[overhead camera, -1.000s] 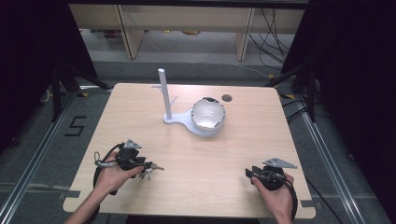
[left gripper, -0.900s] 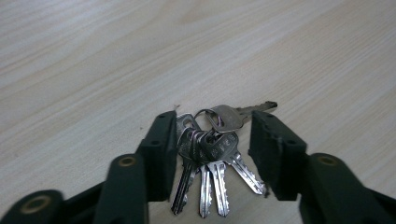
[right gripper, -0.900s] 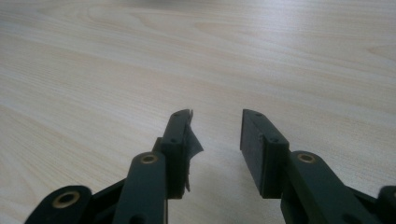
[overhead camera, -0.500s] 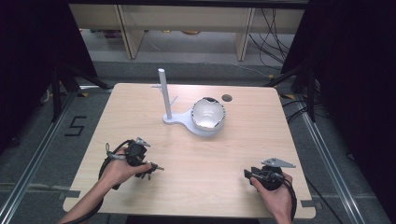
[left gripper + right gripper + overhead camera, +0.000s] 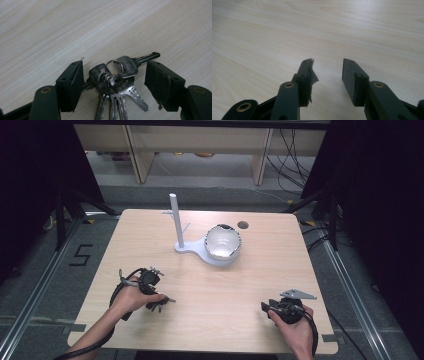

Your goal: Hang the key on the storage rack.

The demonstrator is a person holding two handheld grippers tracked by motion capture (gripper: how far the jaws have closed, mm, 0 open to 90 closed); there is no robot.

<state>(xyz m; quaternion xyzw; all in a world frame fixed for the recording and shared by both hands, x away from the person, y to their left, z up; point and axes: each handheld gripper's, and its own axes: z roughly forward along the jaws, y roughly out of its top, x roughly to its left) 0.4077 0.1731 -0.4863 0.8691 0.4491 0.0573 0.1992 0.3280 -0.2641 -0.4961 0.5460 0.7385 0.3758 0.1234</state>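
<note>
the bunch of keys (image 5: 115,80) lies flat on the wooden table (image 5: 210,285) between the wide jaws of the left gripper (image 5: 113,82), which have just been opening and press on nothing. the right gripper (image 5: 328,75) stands open, holding nothing, and the white bowl (image 5: 223,242) sits tilted on its stand.

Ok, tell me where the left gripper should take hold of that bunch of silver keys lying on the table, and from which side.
Grip the bunch of silver metal keys at the clustered heads by the ring, coming straight down from above. The keys lie flat on the pale wooden table, blades fanned out, so the stacked heads look like the thickest part. The left gripper already straddles them, open.
</note>
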